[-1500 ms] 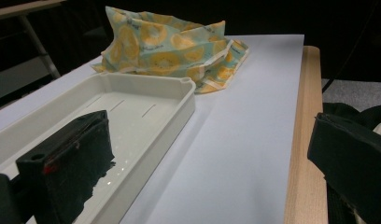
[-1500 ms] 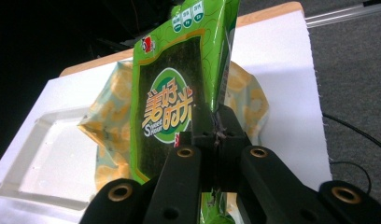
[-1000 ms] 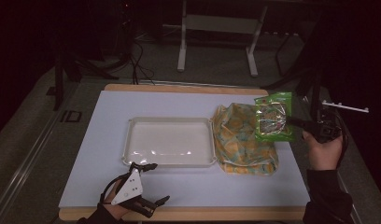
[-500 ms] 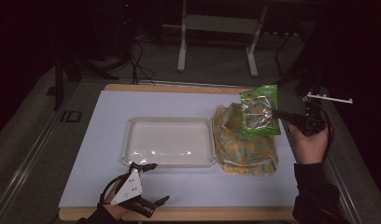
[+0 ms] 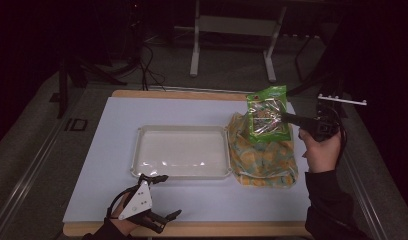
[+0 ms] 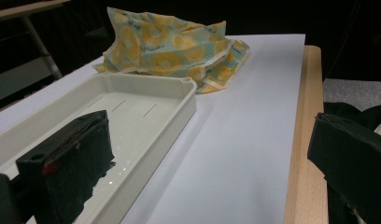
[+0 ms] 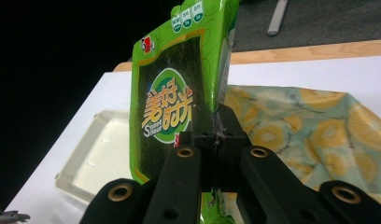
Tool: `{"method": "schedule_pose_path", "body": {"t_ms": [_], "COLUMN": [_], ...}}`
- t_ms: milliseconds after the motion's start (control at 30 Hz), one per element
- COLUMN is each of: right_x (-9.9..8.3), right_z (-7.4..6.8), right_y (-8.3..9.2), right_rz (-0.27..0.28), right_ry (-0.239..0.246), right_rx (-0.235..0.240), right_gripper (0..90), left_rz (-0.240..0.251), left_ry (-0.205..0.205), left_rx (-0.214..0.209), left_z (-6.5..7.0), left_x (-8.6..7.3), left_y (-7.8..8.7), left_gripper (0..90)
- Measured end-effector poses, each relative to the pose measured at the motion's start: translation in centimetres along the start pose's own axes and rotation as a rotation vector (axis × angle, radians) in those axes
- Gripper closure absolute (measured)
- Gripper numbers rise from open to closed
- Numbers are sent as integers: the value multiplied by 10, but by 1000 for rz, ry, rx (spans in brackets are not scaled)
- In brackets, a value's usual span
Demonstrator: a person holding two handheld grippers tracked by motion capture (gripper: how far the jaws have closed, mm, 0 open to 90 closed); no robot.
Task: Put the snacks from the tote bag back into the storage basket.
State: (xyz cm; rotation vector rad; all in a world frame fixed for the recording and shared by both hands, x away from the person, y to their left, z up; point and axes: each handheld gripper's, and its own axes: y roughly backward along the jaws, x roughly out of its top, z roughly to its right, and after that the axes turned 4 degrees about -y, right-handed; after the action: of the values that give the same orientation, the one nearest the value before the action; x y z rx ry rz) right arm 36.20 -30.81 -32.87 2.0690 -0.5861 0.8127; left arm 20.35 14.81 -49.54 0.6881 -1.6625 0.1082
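Claw on the right (image 5: pixel 288 118) is clamped tight on the edge of a green snack packet (image 5: pixel 267 114), its black jaws pinched together on the packet's side seam in the right gripper view, where the packet (image 7: pixel 179 93) stands upright with its printed face turned toward the tray. The packet hangs in the air above the far part of the yellow-and-teal patterned cloth bag (image 5: pixel 262 155), clear of it. It looks very light: a thin, glossy foil-and-plastic pouch, held by one edge without sagging much, so it is probably stiff enough to keep its shape but crinkly and slippery on the flat faces. Whatever is inside is likely brittle, so squeezing the middle would be a poor choice; the flat sealed seam at the side or top is the sensible place to grip, and that is where the jaws sit now. The bag itself is soft and rumpled, lying on the counter (image 5: pixel 192 210) just beside the white tray (image 5: pixel 182 152), on the tray's right. On the near side of the tray, the left claw (image 5: pixel 162 197) rests low by the counter's wooden front edge with its jaws spread wide and nothing between them.
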Motion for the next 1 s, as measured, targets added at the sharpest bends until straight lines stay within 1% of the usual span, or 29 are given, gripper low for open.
{"method": "schedule_pose_path", "body": {"t_ms": [167, 400, 567, 733, 1000], "right_x": [0, -1, -6, -9, -12], "right_z": [-9, -20, -29, -37, -50], "right_y": [-9, -22, -35, -47, -61], "right_rz": [-8, -16, -36, -63, -76], "right_ry": [8, 7, 10, 16, 29], "right_rx": [12, 38, 64, 76, 94], "right_gripper": [889, 889, 889, 889, 889], "left_rz": [2, 0, 1, 1, 2], "left_ry": [3, 0, 5, 5, 5], "left_rx": [0, 0, 3, 5, 3], "left_z": [0, 0, 0, 0, 0], "left_x": [0, 0, 0, 0, 0], "left_y": [0, 0, 0, 1, 1], "left_gripper": [5, 5, 4, 5, 5]}}
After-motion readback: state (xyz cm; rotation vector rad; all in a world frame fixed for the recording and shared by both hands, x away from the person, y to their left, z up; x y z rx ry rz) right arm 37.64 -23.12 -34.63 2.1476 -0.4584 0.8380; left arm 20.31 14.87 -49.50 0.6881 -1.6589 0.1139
